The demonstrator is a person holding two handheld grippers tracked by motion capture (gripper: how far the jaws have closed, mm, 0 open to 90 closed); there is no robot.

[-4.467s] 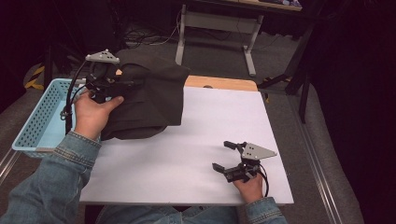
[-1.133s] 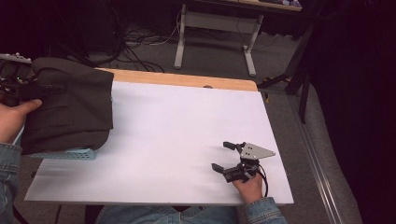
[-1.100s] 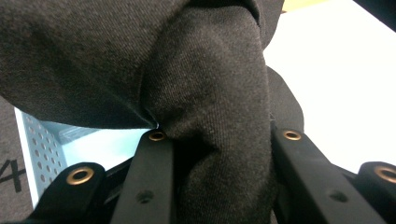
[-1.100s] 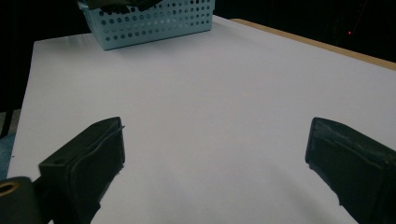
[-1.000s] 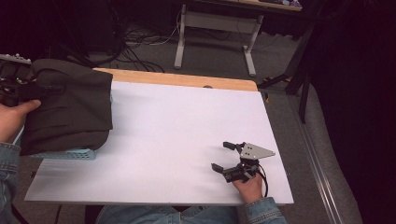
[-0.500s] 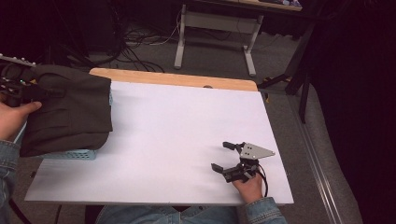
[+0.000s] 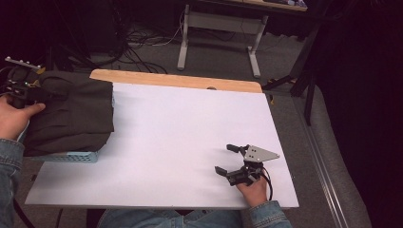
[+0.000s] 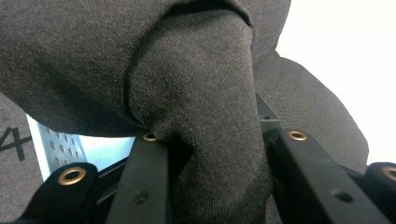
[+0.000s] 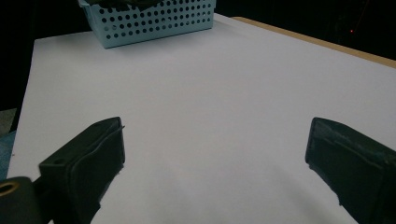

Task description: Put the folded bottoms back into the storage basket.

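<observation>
Where the white table (image 7: 166,137) meets the bottom edge of the high view, we see the right gripper (image 7: 230,158) resting lower right, jaws spread wide, nothing between them. Mid-left, the left gripper (image 7: 42,95) is clamped on a fold of dark grey cloth (image 7: 71,116), draped over the light blue perforated basket (image 7: 66,156). Upper frame: wooden table edge (image 7: 176,80), then dark floor with cables (image 7: 138,35) and a metal stand (image 7: 221,26).

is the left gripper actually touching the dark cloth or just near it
Touching. In the left gripper view a fold of the dark cloth is pinched between the two black jaws of the left gripper.
</observation>
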